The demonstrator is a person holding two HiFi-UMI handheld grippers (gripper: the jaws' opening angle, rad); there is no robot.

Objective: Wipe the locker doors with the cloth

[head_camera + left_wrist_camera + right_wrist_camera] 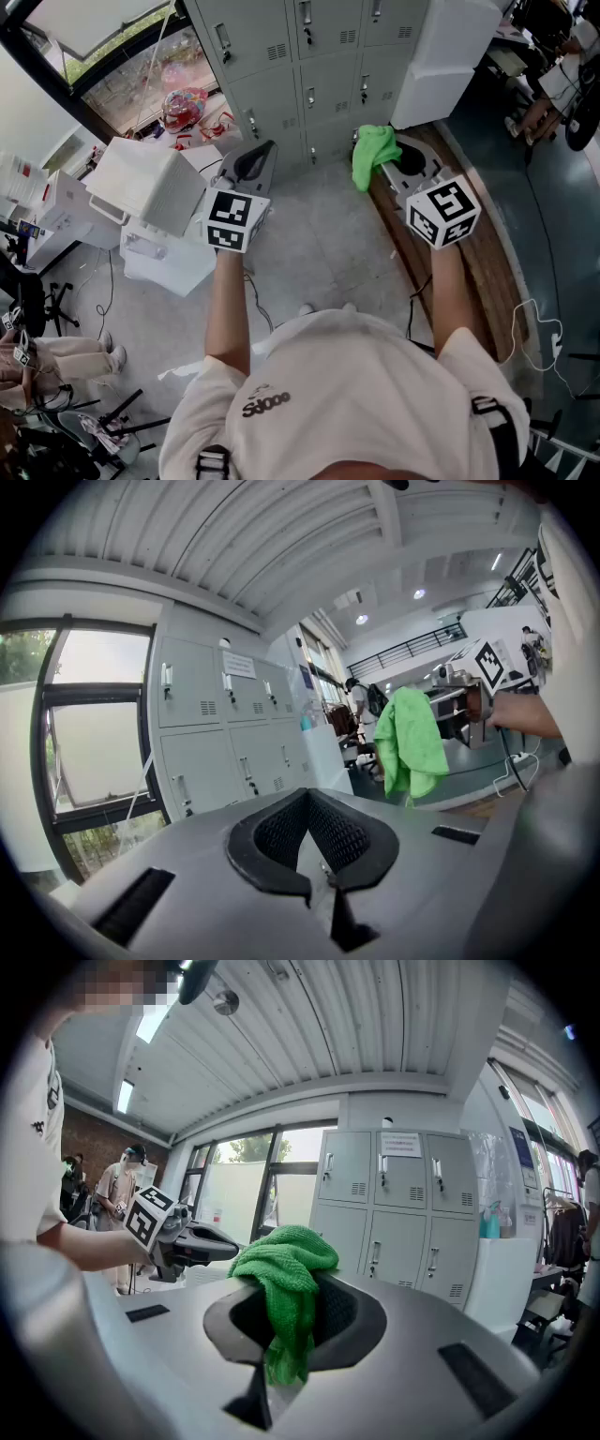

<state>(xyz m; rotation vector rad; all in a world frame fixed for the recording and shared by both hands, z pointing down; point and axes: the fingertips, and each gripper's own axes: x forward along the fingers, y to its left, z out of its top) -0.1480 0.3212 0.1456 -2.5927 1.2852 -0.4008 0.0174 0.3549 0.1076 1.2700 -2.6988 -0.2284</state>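
A bright green cloth (pixel 372 153) hangs from my right gripper (pixel 389 169), whose jaws are shut on it; the same cloth (pixel 284 1290) drapes over the jaw tips in the right gripper view. Grey locker doors (pixel 309 56) stand ahead of both grippers, with the lockers (pixel 398 1208) a short way beyond the cloth. My left gripper (pixel 251 164) points at the lockers (pixel 220 733) with its jaws shut and nothing between them. In the left gripper view the cloth (pixel 412 742) dangles to the right.
White foam boxes (pixel 150 202) lie on the floor at the left. A white cabinet (pixel 441 61) stands right of the lockers. A wooden platform (pixel 487 262) runs along the right. Toys (pixel 183 108) sit by the window. People stand far off in both gripper views.
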